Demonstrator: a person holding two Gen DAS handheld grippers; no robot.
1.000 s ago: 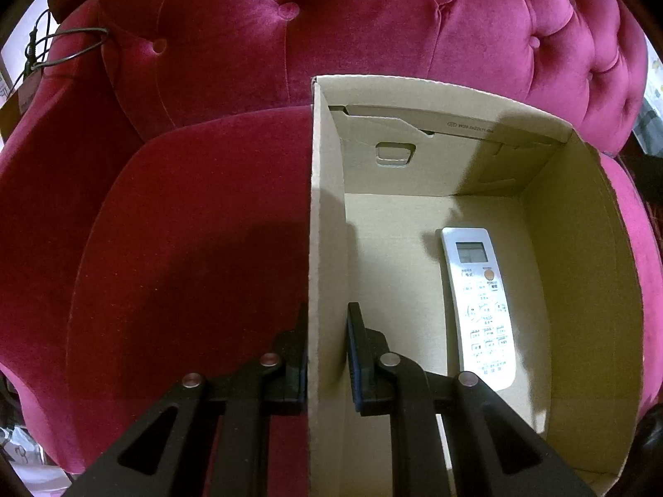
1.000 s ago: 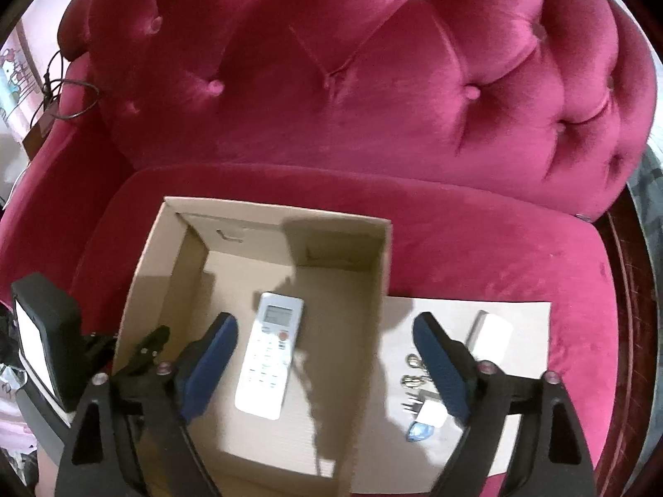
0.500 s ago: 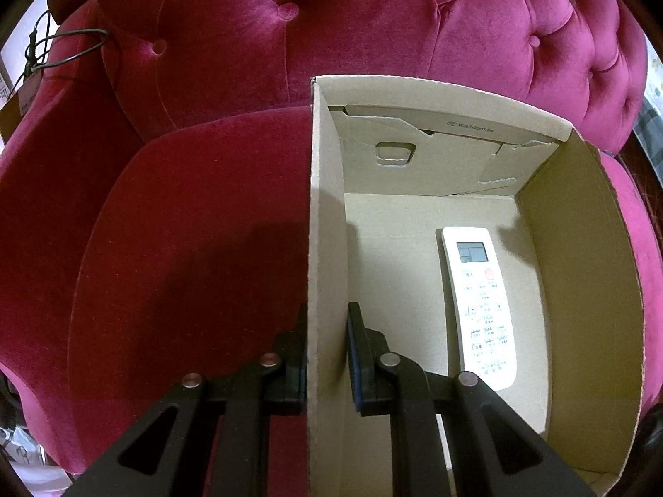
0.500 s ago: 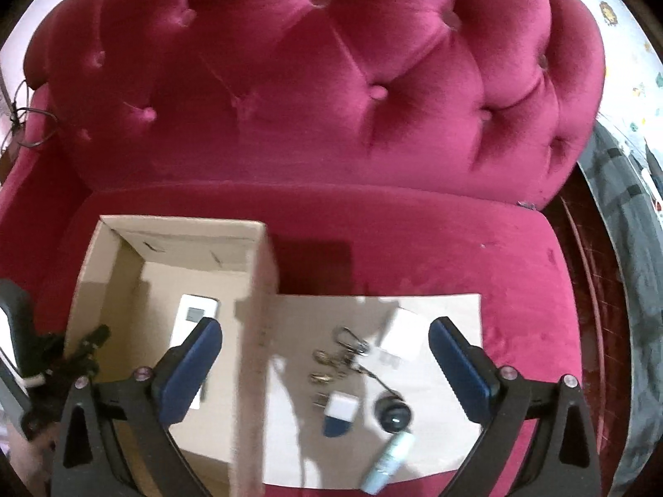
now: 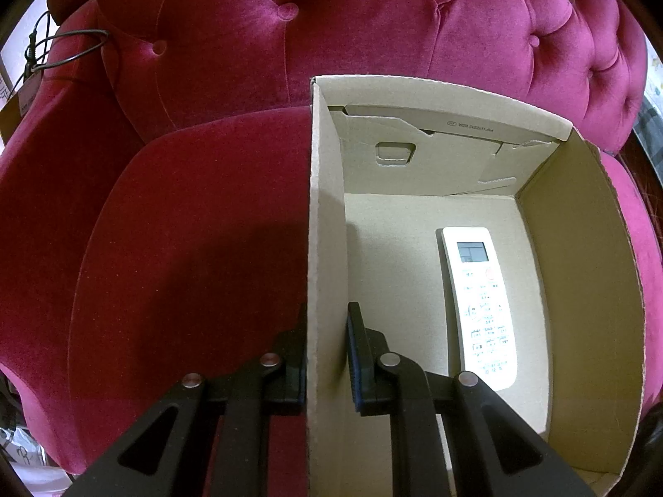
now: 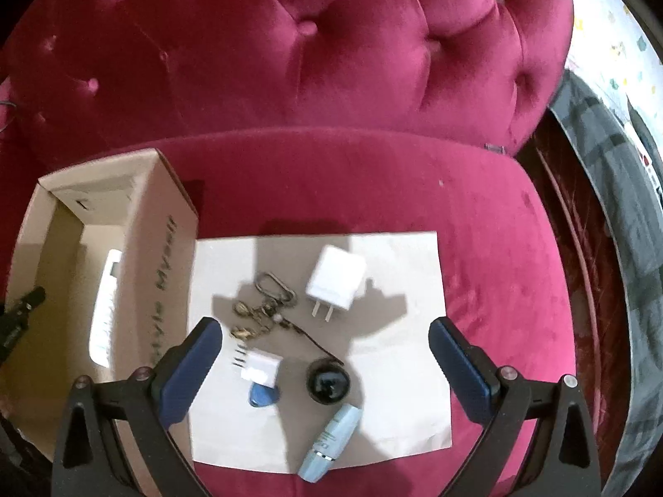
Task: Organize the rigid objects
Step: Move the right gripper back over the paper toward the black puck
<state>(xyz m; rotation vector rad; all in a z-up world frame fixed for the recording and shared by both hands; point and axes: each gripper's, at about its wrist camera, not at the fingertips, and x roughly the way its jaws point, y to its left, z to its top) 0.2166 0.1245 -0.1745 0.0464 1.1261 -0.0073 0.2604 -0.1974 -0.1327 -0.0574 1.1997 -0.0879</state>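
My left gripper (image 5: 327, 339) is shut on the left wall of an open cardboard box (image 5: 325, 215) that stands on a red velvet sofa. A white remote (image 5: 480, 306) lies flat inside the box. My right gripper (image 6: 327, 352) is open and empty above a cardboard sheet (image 6: 398, 406) beside the box (image 6: 161, 256). On the sheet lie a white charger (image 6: 336, 278), a keychain with clasps (image 6: 265, 302), a small white plug (image 6: 260, 365), a blue tag (image 6: 263, 396), a black round object (image 6: 328, 385) and a light blue tube (image 6: 331, 443).
The tufted sofa back (image 6: 331, 49) rises behind the seat. A black cable (image 5: 62, 47) hangs over the sofa's left arm. Grey fabric and dark flooring (image 6: 601, 190) lie to the right of the sofa.
My right gripper has swung right, from over the box and remote to over the sheet with the small items. The left gripper has kept its hold on the box wall.
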